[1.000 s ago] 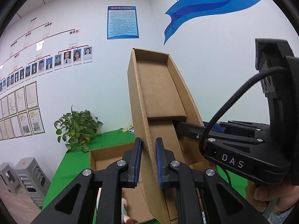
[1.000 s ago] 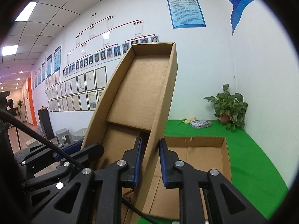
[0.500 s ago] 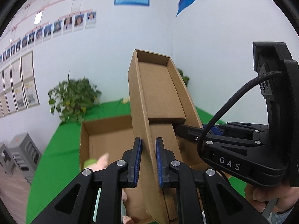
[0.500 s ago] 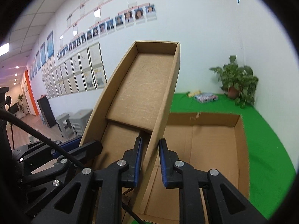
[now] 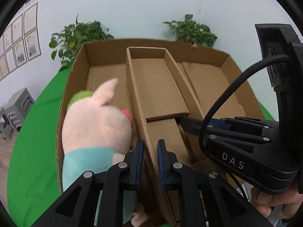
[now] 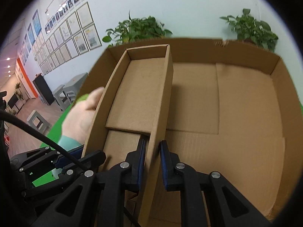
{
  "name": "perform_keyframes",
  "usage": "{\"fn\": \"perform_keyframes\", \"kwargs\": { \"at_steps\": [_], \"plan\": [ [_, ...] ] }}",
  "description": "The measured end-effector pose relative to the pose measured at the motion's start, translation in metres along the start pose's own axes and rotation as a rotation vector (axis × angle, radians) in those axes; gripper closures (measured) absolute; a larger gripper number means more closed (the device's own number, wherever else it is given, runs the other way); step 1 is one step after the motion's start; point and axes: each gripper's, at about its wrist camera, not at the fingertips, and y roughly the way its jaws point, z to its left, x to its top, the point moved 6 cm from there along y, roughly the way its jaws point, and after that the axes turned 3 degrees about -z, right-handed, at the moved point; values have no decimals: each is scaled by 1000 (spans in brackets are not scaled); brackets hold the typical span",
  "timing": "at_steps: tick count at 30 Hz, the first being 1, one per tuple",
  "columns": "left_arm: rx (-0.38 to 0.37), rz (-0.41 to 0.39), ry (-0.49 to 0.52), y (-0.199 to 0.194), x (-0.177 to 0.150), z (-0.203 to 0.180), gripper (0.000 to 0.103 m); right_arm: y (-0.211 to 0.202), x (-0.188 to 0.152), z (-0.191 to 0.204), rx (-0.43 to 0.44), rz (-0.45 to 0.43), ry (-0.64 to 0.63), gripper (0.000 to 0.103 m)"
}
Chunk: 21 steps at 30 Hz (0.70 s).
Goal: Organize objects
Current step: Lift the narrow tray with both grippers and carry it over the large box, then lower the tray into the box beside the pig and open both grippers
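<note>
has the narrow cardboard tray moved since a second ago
Yes. The narrow cardboard tray, gripped by the left claw and right claw, has come down from against the wall into the big open box, beside the plush pig.

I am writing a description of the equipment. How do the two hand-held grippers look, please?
Both are matte black plastic. The left hand-held gripper and the right hand-held gripper each have two flat fingers with blue pads and silver screws. Seen from the left camera, the right one carries white letters "DAS" and a black braided cable. No sleeve is visible.
</note>
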Motion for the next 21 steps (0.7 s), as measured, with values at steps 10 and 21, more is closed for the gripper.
{"fn": "perform_keyframes", "kwargs": {
  "at_steps": [10, 21],
  "plan": [
    [-39, -21, 23, 2, -12, 8, 88, 21, -26, -14, -55, 59, 74, 98],
    [42, -100, -4, -65, -27, 30, 87, 14, -30, -22, -95, 60, 100, 94]
  ]
}}
